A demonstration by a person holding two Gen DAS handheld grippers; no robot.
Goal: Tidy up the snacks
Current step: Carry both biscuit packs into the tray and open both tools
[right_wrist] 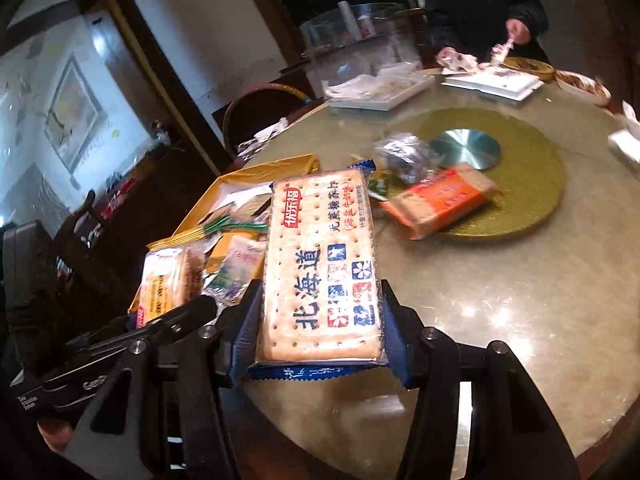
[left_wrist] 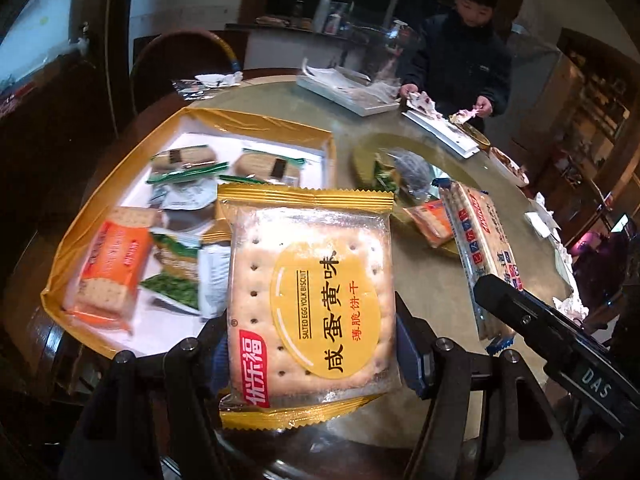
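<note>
The left gripper (left_wrist: 312, 344) grasps a yellow salted egg yolk biscuit pack (left_wrist: 310, 304) held above the near edge of the gold tray (left_wrist: 256, 122); the right gripper (right_wrist: 320, 332) clamps a blue soda cracker pack (right_wrist: 320, 272) just right of that tray; beyond the tray, an orange cracker pack (right_wrist: 438, 200) lies on the turntable (right_wrist: 532, 184).

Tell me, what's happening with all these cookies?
Someone is sorting snacks with a gripper in each hand. The left gripper holds a yellow biscuit pack above the table, near a gold box that already has several packs inside. The right gripper holds a long blue cracker pack. An orange pack still lies on the turntable. Another person stands across the table.
</note>
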